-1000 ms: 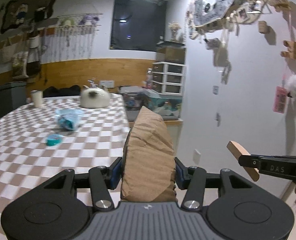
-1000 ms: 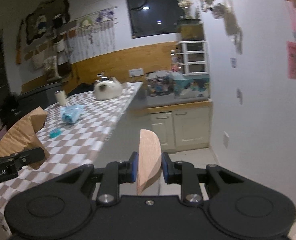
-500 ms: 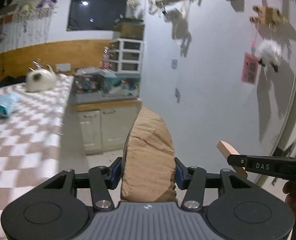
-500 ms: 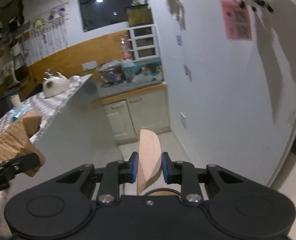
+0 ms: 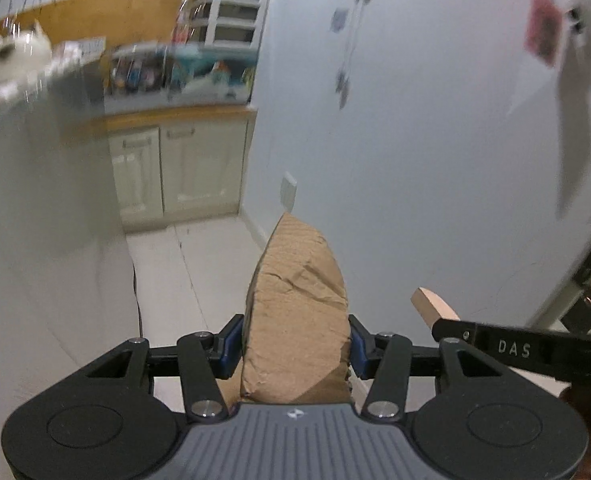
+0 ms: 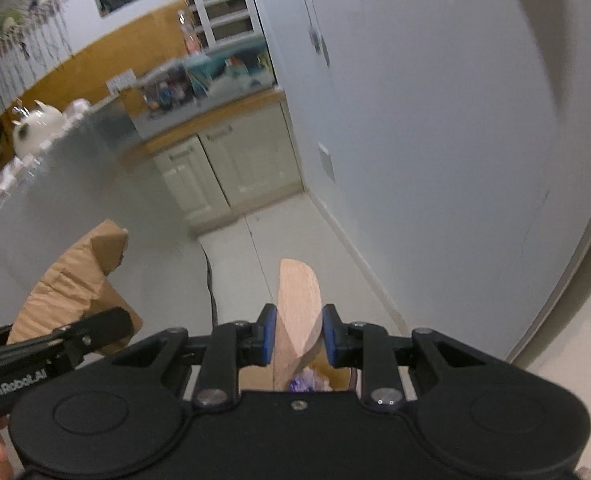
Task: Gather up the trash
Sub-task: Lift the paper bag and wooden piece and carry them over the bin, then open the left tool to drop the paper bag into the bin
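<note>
My left gripper (image 5: 293,340) is shut on a crumpled piece of brown cardboard (image 5: 295,312), which stands up between its blue pads. The same cardboard (image 6: 75,284) shows at the left of the right wrist view, held by the left gripper's finger (image 6: 75,330). My right gripper (image 6: 297,338) is shut on a thin, pale piece of wood (image 6: 297,300) with a rounded tip. That piece of wood (image 5: 433,308) pokes out above the right gripper's finger (image 5: 515,346) at the right of the left wrist view. Both grippers point down over the pale floor (image 5: 199,256).
A table side covered in a grey cloth (image 5: 43,208) rises at the left. Cream cabinets (image 6: 231,164) with a cluttered wooden counter stand ahead. A white wall (image 6: 435,140) runs along the right. Beneath the right gripper lies a brown box edge with something purple (image 6: 305,380).
Both grippers swung right, away from the checkered tabletop, and sank toward the floor. The views now face the cabinets and the wall. Both grips are unchanged.
</note>
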### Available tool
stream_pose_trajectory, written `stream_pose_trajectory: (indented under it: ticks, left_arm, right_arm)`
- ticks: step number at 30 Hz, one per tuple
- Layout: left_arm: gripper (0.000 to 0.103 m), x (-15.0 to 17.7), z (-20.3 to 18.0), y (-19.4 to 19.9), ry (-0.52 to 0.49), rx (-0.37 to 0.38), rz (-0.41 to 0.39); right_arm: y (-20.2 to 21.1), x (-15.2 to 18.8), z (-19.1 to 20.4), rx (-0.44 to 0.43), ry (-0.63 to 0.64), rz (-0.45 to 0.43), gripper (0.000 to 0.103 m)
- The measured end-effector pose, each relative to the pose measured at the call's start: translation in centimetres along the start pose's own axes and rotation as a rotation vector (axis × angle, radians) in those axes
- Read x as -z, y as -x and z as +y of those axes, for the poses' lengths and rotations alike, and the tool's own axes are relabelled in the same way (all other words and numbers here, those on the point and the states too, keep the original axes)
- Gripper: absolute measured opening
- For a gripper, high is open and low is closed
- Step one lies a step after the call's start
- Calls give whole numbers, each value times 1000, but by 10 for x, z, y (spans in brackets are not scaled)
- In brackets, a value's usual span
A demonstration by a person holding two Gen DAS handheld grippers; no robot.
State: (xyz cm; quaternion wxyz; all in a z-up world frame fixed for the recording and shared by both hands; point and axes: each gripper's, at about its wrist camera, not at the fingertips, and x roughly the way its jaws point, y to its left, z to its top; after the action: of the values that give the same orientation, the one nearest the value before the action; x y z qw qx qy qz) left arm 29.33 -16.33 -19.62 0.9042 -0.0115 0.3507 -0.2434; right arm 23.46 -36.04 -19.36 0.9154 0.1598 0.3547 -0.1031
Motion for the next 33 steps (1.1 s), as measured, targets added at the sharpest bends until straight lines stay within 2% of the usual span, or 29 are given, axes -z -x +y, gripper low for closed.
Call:
stream_pose_trajectory:
  ticks: [9,19,24,29,33]
  left_arm:
    - [52,27,35,-103,75,-31,136]
    - [52,79,68,-195,164,-54,277]
    - [52,96,76,-237,195,-8,356]
    - [53,100,75,-263,167,27,362]
    - [54,103,80,-275,149,24,376]
  right_arm:
    - [-108,33,-8,15,-83,160,25]
    - [-206,89,-22,18,-151,349,25]
    - [-236,89,-32,34,-178,362,25]
    - [-254,89,-39,38,-195,366,25]
    - [-268,84,-43,46,-195,374,25]
